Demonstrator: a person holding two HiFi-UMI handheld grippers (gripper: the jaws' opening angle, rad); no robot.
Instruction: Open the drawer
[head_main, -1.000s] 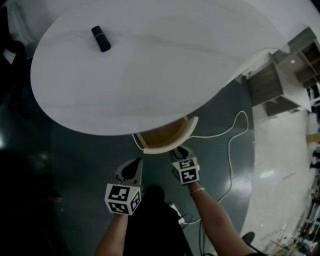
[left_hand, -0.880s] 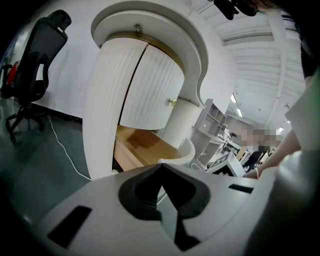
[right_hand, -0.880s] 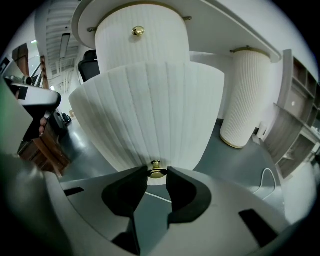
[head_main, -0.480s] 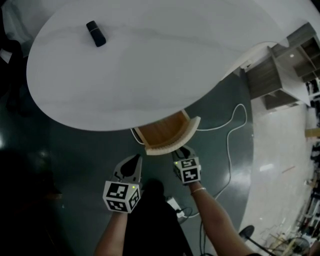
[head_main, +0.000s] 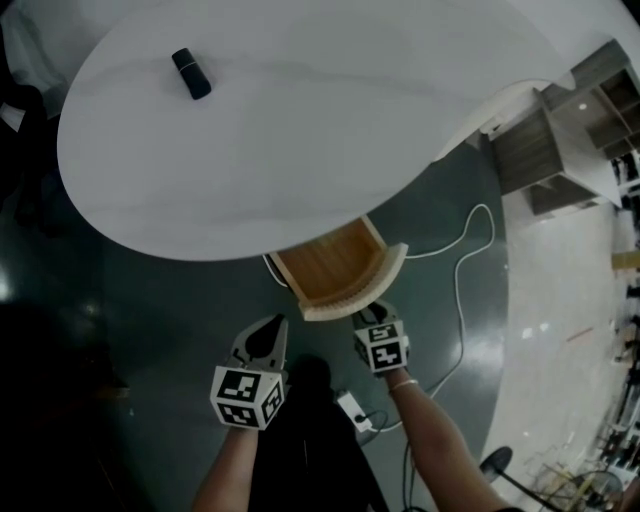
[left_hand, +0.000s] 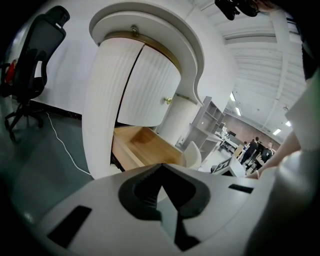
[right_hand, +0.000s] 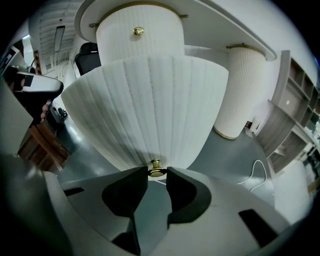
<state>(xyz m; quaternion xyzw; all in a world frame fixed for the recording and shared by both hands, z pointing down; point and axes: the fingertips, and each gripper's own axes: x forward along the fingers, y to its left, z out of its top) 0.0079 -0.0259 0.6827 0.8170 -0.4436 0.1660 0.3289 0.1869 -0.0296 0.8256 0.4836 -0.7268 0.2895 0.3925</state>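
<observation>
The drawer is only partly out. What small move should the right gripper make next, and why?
Probably pull straight back toward the person: the right gripper is closed on the brass knob of the ribbed drawer front, and the drawer shows only part of its wooden inside under the table.

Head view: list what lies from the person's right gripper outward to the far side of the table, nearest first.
Nearest first: right gripper, shut on the knob → drawer, pulled out from under the top → table → small black object lying on it.
</observation>
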